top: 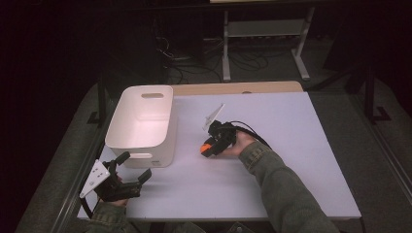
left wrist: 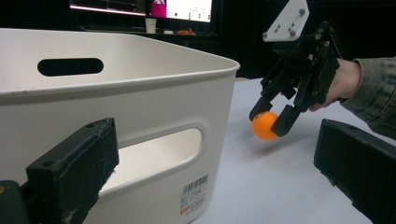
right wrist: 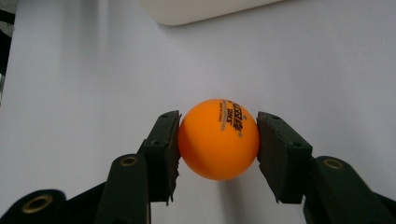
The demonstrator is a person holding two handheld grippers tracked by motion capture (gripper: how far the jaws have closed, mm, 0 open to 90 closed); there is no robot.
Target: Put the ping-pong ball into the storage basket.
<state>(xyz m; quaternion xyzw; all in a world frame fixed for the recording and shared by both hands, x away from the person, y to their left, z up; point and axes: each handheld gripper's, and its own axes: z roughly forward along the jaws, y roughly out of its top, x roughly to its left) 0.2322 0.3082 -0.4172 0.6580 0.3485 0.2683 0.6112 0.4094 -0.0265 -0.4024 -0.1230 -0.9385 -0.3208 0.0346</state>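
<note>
One orange ball [right wrist: 218, 139] sits clamped between the right gripper's [top: 210, 145] jaws, just above the table [top: 291, 145]. The left gripper [top: 127, 169] rests near the white bin [top: 145, 116], jaws apart.

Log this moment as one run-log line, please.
right gripper: shut on orange ball, above table | left gripper: open, idle near white bin | bin: looks empty
</note>
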